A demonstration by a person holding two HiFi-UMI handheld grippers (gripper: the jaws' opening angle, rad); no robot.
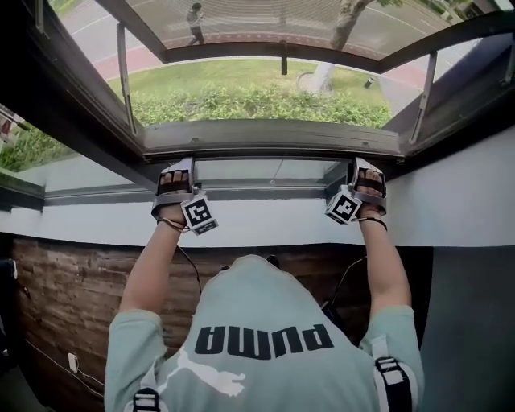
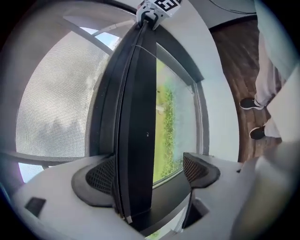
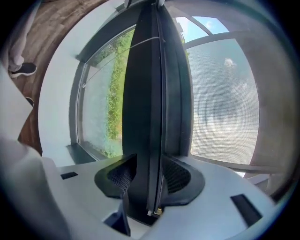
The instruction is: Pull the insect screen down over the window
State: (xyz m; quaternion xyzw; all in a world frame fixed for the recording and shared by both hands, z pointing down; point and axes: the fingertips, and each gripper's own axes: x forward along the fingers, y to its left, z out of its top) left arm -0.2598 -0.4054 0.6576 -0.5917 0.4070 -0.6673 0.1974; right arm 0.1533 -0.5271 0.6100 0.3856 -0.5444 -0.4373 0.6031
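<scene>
Pull-down step in hand: the insect screen (image 1: pixel 282 20) is drawn most of the way, and its bottom bar (image 1: pixel 273 146) lies at 12 o'clock, near the lower frame (image 1: pixel 265 193). The right gripper (image 1: pixel 366 173), at 1 o'clock, pinches the bar between both pads. The left gripper (image 1: pixel 177 173), at 11 o'clock, straddles it with jaws spread, one pad touching. Next, I judge: close the left, then pull down evenly.

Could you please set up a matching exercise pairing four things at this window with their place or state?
Things:
1. left gripper
2. right gripper
3. green leafy hedge
4. brown wood-panelled wall

Place or state:
A. below the white window sill
B. both pads on the dark metal bottom bar of the insect screen
C. outside the window
D. one pad clear of that bar

Pairs: 1-D, 2-B, 3-C, 4-A.
</scene>
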